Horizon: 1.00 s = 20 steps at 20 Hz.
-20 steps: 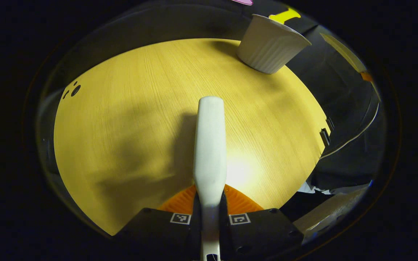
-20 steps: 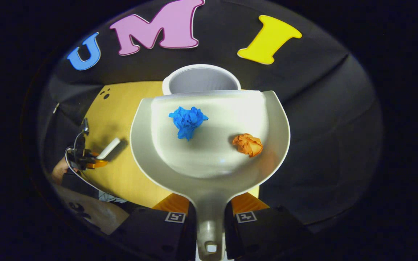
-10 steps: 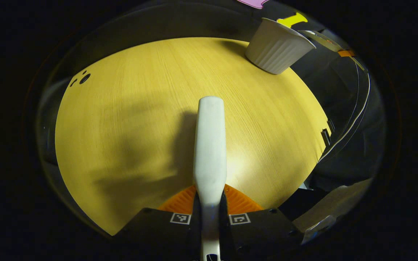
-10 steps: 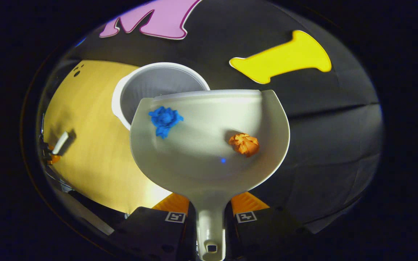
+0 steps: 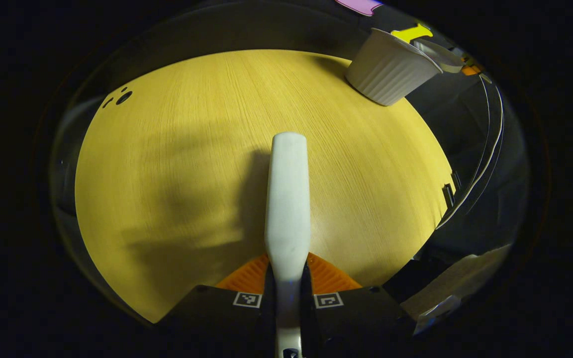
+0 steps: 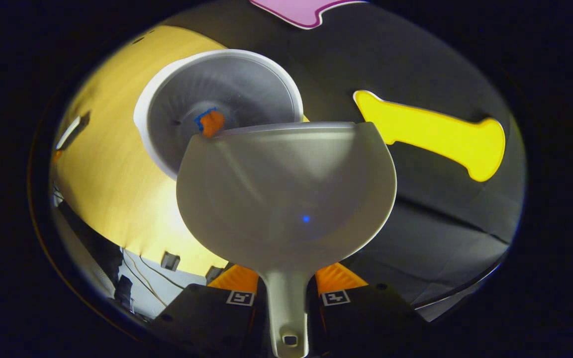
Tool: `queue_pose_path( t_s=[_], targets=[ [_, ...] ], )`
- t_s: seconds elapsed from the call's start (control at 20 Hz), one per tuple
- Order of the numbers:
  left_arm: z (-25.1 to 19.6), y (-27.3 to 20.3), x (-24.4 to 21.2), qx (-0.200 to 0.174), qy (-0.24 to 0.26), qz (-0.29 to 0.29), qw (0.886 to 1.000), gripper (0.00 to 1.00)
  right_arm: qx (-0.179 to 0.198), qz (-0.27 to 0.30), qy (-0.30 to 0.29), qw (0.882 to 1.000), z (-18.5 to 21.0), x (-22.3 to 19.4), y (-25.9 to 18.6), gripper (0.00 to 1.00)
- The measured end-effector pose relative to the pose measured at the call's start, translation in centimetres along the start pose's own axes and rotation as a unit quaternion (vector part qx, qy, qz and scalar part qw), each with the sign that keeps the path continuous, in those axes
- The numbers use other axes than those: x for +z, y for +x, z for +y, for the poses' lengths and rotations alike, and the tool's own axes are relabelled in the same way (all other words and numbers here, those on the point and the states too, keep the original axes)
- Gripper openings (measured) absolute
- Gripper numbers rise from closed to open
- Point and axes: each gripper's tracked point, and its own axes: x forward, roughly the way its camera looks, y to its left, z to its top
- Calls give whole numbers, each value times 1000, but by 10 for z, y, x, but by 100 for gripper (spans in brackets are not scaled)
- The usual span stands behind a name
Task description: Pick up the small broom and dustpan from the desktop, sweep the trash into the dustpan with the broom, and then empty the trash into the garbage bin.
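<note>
In the right gripper view my right gripper [image 6: 286, 284] is shut on the handle of the pale dustpan [image 6: 286, 199], which is tipped over the rim of the white garbage bin [image 6: 167, 99]. The pan's scoop is bare. An orange paper ball [image 6: 212, 122] and a bit of blue paper [image 6: 201, 118] lie at the bottom of the bin. In the left gripper view my left gripper [image 5: 286, 278] is shut on the white broom [image 5: 287, 199], held above the wooden desktop [image 5: 177, 149]. The ribbed white bin [image 5: 388, 69] stands at the desktop's far right, with the dustpan [image 5: 438, 54] just over it.
In the right gripper view the broom [image 6: 67, 132] appears small at the far left over the desktop [image 6: 107, 169]. Cables [image 6: 142, 263] hang below the desk's near edge. The black booth wall stands behind the bin.
The dustpan has tilted further over the bin, and the blue and orange paper balls have slid out of it into the bin. The left gripper with the broom has barely shifted.
</note>
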Motion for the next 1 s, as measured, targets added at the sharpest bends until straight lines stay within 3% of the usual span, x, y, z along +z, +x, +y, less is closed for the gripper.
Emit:
queue_pose_path(
  t_s=[0.35,0.6,0.75,1.0],
  targets=[
    [3,1,1,13,-13,-4,1000,24,-1,-18,19,1000,-4,4,2,34],
    [9,0,3,34,-14,-6,999,24,35,-102,107,988,8,8,-9,34],
    [11,-3,3,44,-21,-6,999,24,56,-162,154,973,31,4,-33,34],
    [14,-6,0,63,-28,-8,998,24,128,-273,217,928,87,8,-98,36]
  ],
)
